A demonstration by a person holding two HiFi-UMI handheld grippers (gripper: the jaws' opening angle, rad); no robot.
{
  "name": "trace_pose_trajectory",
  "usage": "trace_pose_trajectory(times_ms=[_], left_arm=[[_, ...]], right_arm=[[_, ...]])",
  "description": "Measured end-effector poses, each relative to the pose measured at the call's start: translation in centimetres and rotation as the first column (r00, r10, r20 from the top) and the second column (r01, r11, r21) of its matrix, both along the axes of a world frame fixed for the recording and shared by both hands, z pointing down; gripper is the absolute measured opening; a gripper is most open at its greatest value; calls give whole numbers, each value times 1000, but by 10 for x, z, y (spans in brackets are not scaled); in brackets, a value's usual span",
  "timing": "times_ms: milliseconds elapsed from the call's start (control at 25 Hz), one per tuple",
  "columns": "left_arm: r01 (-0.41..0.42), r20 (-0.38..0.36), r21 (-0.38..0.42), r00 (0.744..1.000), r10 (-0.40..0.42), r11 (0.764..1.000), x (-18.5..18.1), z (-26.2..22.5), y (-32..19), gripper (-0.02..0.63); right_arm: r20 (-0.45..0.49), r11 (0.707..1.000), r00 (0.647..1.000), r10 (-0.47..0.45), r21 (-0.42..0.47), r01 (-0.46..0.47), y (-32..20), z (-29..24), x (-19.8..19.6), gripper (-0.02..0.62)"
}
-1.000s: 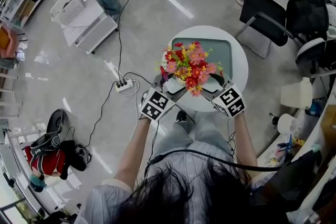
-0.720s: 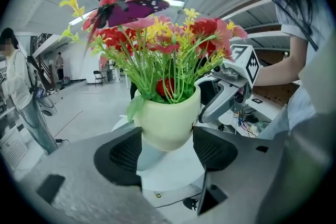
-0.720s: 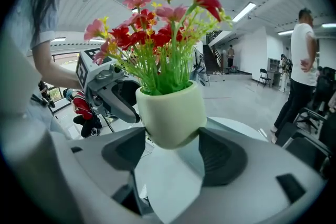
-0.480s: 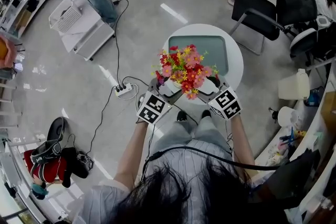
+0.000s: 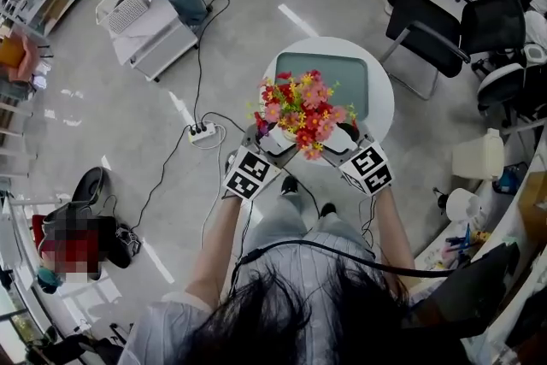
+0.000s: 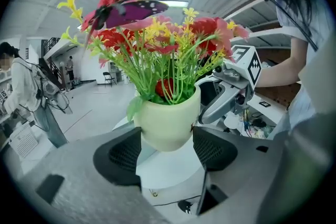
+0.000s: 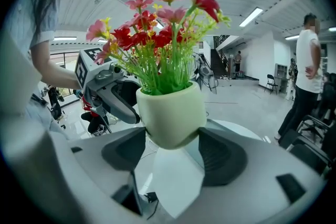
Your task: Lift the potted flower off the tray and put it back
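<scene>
Head view: round white table [image 5: 383, 107] bearing a green tray [image 5: 346, 77], on a grey floor [image 5: 256, 4].
Left gripper [image 5: 273, 139]: clamped on the potted flower [image 5: 301, 108], which is held above the table.
Right gripper [image 5: 340, 138]: clamped on the same pot.

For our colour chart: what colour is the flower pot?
Pale yellow-green pot, clearest in the right gripper view.

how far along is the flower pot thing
Done: the cream pot of red, pink and yellow flowers is off the grey-green tray, its base hanging above the round white table. In hand: left tongs and right tongs both clamp the pot's sides. Left: lowering it back onto the bare tray and letting go.
</scene>
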State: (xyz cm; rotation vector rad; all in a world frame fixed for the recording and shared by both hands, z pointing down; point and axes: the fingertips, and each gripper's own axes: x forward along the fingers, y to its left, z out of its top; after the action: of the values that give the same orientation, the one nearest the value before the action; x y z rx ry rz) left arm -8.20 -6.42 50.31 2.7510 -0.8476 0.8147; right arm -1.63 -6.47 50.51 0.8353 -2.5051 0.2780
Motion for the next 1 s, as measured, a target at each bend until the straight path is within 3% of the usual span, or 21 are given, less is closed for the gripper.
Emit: trace_pose_trajectory(times_ms=[480, 1000], left_arm=[[61, 12, 25, 998, -61, 998, 49, -1, 52, 299], [70, 20, 59, 997, -71, 996, 73, -8, 74, 299]], right_arm=[[13, 998, 998, -65, 16, 65, 48, 1, 49, 321], [25, 996, 997, -79, 44, 78, 69, -5, 73, 321]])
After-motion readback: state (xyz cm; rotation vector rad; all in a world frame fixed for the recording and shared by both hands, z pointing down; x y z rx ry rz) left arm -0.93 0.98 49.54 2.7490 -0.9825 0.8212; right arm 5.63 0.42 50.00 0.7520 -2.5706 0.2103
